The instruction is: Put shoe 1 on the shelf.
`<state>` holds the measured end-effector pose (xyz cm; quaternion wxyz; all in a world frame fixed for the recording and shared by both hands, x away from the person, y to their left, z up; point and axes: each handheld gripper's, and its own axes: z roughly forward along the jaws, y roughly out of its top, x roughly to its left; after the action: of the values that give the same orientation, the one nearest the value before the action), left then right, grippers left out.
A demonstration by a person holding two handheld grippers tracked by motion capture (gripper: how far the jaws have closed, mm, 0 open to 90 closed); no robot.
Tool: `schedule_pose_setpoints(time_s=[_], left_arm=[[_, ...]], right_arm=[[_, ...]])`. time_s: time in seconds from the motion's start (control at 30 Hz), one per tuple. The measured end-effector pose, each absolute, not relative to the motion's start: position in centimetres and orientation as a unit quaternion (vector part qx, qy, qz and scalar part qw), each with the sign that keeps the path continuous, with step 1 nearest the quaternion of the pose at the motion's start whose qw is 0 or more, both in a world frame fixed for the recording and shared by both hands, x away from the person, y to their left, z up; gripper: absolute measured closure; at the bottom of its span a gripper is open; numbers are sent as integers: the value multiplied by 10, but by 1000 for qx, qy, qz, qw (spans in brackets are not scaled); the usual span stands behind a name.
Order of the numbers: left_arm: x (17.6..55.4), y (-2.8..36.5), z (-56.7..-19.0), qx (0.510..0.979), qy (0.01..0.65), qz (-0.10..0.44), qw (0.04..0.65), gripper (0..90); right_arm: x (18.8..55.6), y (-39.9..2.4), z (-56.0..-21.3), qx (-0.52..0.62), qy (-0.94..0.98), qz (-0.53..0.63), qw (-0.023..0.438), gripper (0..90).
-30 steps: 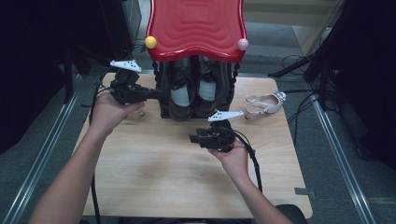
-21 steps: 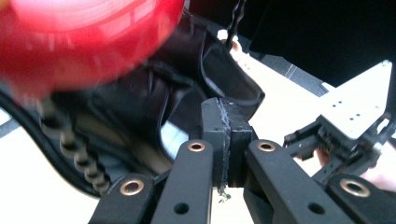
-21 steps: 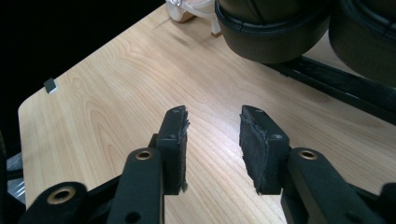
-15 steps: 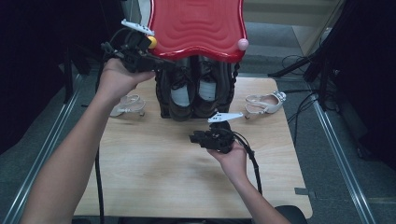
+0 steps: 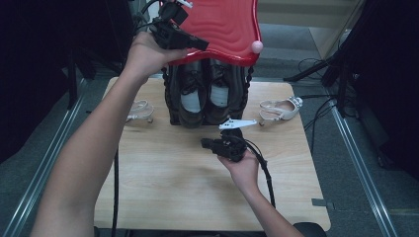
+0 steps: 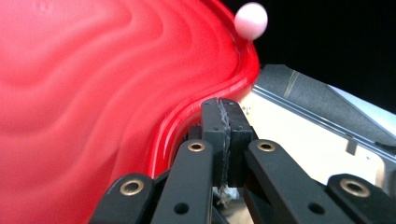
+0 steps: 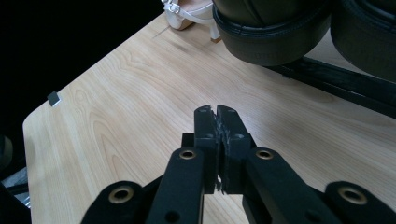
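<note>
A shoe rack with a red wavy top (image 5: 227, 24) stands at the back of the wooden table (image 5: 173, 182). Two black shoes (image 5: 193, 98) sit in it, toes forward. My left gripper (image 5: 201, 46) is raised to the top's left front edge, jaws shut and empty; in the left gripper view the tips (image 6: 224, 116) lie against the red rim (image 6: 187, 116). My right gripper (image 5: 205, 143) hovers low over the table before the rack. Its jaws (image 7: 216, 112) have just been closing and are shut with nothing between them.
One white sandal (image 5: 140, 111) lies left of the rack and another (image 5: 281, 108) lies right of it. A pink ball (image 5: 257, 47) caps the top's right front corner. Black cables trail off the table's near edge and over the floor at the right.
My left hand rose from beside the rack at table level up to the red top's left corner, covering the yellow ball there. The right hand stayed put.
</note>
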<state>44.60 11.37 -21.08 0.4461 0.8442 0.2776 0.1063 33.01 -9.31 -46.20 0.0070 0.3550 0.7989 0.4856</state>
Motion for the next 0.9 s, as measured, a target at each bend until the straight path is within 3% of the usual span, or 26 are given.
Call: schedule_pose_setpoints(time_s=[0.37,0.9], left_arm=[[472,88,-218,852,275,108,432,900],[493,80,-233,853,289,96,424,900]], right_arm=[[336,-83,-465,367,794,484,-3,900],[349,-60,-452,374,786,490,36,900]])
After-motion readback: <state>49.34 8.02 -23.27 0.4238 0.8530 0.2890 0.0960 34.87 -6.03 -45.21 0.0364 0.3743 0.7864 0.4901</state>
